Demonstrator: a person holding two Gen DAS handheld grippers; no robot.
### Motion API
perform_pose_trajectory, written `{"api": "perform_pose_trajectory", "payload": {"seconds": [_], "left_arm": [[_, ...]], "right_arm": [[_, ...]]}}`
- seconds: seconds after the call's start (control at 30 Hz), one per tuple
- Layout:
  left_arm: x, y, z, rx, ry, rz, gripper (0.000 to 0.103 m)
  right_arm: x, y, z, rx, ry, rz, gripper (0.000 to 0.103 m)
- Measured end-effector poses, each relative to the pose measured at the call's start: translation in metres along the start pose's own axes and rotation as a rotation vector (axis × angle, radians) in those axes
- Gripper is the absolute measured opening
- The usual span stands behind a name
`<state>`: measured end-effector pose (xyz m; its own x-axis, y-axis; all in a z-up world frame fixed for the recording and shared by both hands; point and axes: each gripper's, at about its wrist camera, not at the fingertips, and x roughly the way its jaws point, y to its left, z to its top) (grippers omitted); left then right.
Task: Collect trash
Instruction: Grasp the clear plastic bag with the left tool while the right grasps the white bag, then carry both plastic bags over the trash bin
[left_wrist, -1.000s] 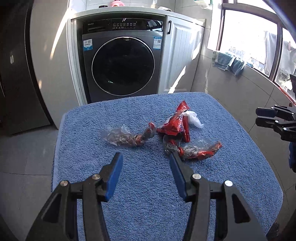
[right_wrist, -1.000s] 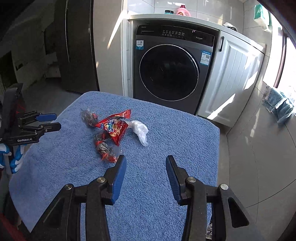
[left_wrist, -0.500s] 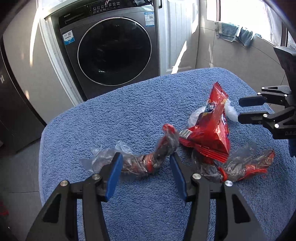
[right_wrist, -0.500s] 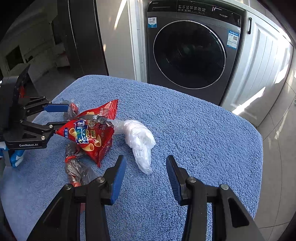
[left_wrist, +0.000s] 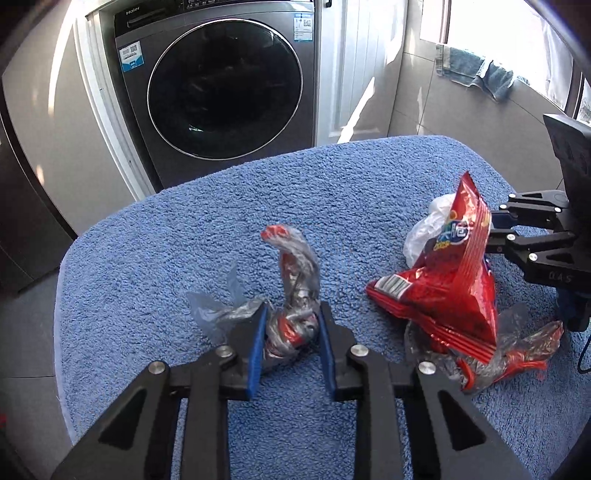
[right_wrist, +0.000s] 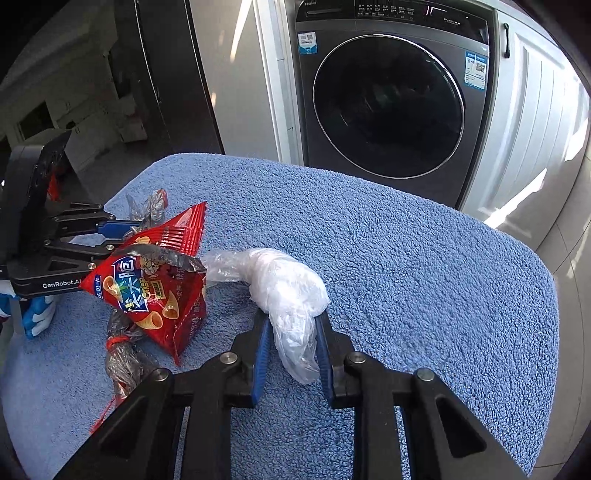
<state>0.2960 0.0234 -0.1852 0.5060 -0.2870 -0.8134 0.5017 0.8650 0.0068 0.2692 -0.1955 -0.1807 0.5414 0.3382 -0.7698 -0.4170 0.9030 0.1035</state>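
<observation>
Blue-padded, the left gripper (left_wrist: 291, 328) pinches a twisted clear wrapper (left_wrist: 293, 295) and the right gripper (right_wrist: 291, 341) a white plastic wad (right_wrist: 284, 284), jaws just closed; the red snack bag (right_wrist: 155, 284) and another wrapper (right_wrist: 123, 354) remain.

"Haier" on washing machine (left_wrist: 218, 85) — "GenRobot.AI" on left gripper (right_wrist: 122, 230)

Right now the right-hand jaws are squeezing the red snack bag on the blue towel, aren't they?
Not quite. In the right wrist view the right gripper is closed on the white crumpled plastic bag; the red snack bag lies beside it, on the blue towel.
</observation>
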Motion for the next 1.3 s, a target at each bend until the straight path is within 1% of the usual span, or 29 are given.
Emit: {"api": "perform_pose_trajectory", "payload": {"seconds": [0.03,0.2,0.33,0.47,0.6,0.83,0.97,1.07,1.2,1.3], "left_arm": [[-0.002,0.0,0.0,-0.004,-0.003,0.001,0.021],[-0.019,-0.003,-0.003,-0.035,-0.029,0.004,0.019],[-0.05,-0.007,-0.012,-0.082,-0.073,0.006,0.019],[-0.09,-0.02,-0.029,-0.088,-0.109,0.027,0.019],[-0.132,-0.035,-0.046,-0.095,-0.153,0.034,0.019],[-0.186,-0.062,-0.07,-0.139,-0.217,0.034,0.019],[-0.203,-0.073,-0.077,-0.178,-0.232,0.014,0.019],[-0.213,-0.079,-0.078,-0.2,-0.239,0.009,0.019],[-0.223,-0.093,-0.074,-0.198,-0.25,0.006,0.019],[-0.225,-0.113,-0.062,-0.169,-0.252,-0.006,0.019]], "right_arm": [[-0.002,-0.001,-0.001,0.005,-0.006,-0.004,0.014],[-0.027,-0.012,-0.016,0.04,-0.026,-0.047,0.013],[-0.066,-0.013,-0.031,0.073,-0.057,-0.082,0.012],[-0.107,-0.002,-0.041,0.084,-0.096,-0.117,0.012],[-0.15,0.018,-0.058,0.09,-0.141,-0.141,0.012],[-0.206,0.049,-0.085,0.078,-0.194,-0.183,0.012],[-0.239,0.057,-0.102,0.084,-0.225,-0.203,0.012],[-0.254,0.057,-0.113,0.084,-0.241,-0.222,0.012],[-0.274,0.051,-0.126,0.096,-0.271,-0.232,0.012],[-0.286,0.038,-0.137,0.113,-0.289,-0.248,0.012]]}}
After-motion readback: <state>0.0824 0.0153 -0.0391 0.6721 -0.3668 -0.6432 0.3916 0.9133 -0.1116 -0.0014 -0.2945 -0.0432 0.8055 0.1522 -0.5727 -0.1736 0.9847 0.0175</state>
